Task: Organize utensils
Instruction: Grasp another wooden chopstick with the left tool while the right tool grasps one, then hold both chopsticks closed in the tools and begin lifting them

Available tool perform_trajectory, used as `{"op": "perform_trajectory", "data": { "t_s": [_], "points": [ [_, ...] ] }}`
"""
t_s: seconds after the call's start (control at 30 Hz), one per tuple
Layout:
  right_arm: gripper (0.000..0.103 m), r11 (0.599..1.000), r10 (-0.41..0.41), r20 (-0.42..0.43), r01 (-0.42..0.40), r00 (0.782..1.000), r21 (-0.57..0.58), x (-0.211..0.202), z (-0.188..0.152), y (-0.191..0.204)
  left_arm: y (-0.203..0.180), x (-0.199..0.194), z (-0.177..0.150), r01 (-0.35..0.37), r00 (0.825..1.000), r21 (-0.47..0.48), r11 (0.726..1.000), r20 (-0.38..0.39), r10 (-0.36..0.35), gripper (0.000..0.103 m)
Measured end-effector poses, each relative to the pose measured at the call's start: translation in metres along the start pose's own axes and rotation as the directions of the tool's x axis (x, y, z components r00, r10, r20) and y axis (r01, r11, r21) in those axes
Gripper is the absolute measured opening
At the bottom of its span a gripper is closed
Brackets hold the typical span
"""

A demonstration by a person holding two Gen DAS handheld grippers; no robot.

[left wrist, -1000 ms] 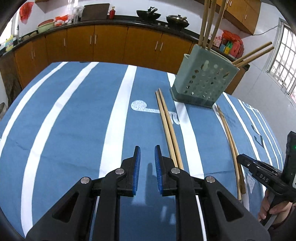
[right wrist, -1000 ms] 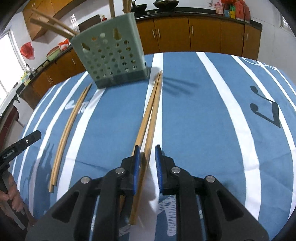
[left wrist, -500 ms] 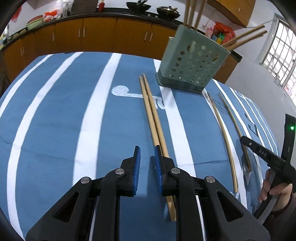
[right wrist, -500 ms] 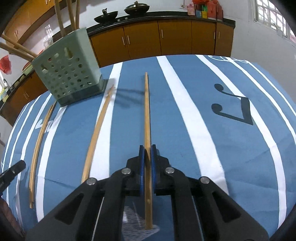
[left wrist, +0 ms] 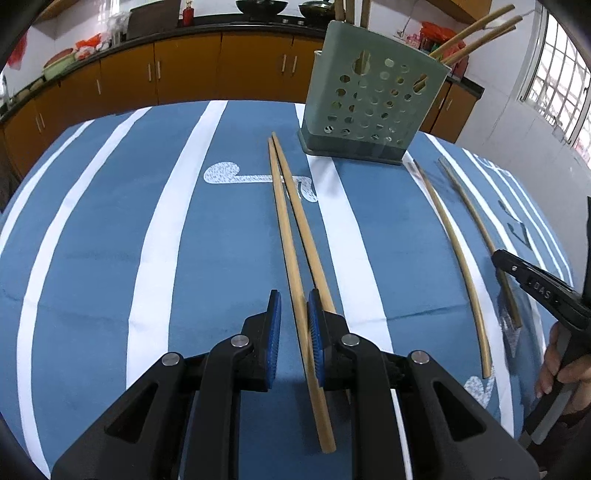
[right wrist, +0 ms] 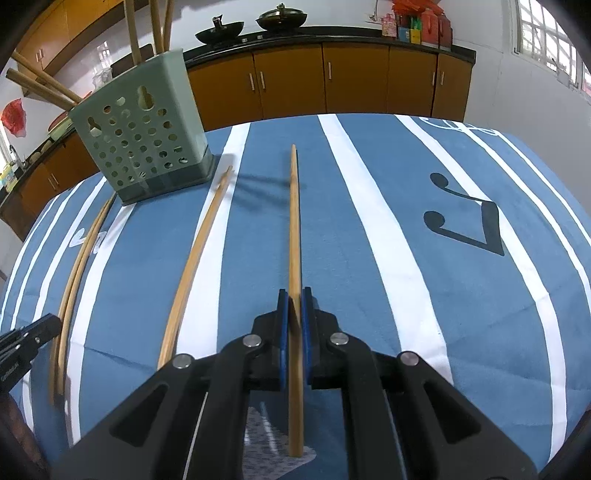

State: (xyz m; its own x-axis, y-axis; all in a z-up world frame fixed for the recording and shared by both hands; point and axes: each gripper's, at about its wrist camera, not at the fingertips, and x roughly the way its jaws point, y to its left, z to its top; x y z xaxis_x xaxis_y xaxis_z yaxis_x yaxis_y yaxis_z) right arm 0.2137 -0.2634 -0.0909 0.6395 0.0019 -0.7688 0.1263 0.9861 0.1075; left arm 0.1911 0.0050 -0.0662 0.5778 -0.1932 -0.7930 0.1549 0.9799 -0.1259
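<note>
Blue cloth (right wrist: 369, 258): right gripper (right wrist: 294, 317) fingers clamp chopstick (right wrist: 294, 221); left gripper (left wrist: 293, 325) gapes.

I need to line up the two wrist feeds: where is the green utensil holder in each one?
Left wrist view: the green utensil holder stands at upper centre-right, beyond the pair of chopsticks on the cloth.
Right wrist view: it stands at upper left, left of the chopstick clamped in the right gripper.
Shared landmark: the two black woks on the counter behind.

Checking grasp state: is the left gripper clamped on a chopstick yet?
No, the left gripper has a visible gap between its pads, with one chopstick lying between them unpinched.
</note>
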Motion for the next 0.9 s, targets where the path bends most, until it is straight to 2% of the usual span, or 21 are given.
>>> {"op": "perform_trajectory", "data": {
  "t_s": [0.17,0.23,0.5,0.67,0.8,0.9],
  "points": [
    [0.010,1.000,-0.001,0.000,0.001,1.000,-0.026,0.001,0.000,0.005,-0.005,0.005,0.005,-0.036,0.999,0.018,0.999,0.007,0.036,0.015],
    [0.009,0.999,0.005,-0.003,-0.005,1.000,-0.038,0.002,0.002,0.007,-0.002,0.007,0.009,-0.048,0.999,0.013,0.999,0.006,0.048,0.009],
    [0.008,0.998,0.007,0.006,-0.006,1.000,-0.070,0.011,0.012,0.015,0.041,0.013,0.029,-0.128,0.991,-0.070,0.989,0.014,0.130,0.008],
    [0.008,0.999,0.002,0.008,-0.001,1.000,-0.048,0.018,0.021,0.010,0.057,0.016,0.036,-0.136,0.990,-0.100,0.986,0.028,0.139,0.008],
    [0.008,0.999,0.003,0.007,-0.003,1.000,-0.038,0.020,0.024,0.007,0.054,0.018,0.034,-0.153,0.986,-0.079,0.985,0.055,0.157,0.008],
    [0.008,0.999,0.004,0.007,-0.004,1.000,-0.037,0.020,0.024,0.008,0.058,0.018,0.035,-0.131,0.989,-0.096,0.987,0.057,0.137,0.008]
  ]
}}
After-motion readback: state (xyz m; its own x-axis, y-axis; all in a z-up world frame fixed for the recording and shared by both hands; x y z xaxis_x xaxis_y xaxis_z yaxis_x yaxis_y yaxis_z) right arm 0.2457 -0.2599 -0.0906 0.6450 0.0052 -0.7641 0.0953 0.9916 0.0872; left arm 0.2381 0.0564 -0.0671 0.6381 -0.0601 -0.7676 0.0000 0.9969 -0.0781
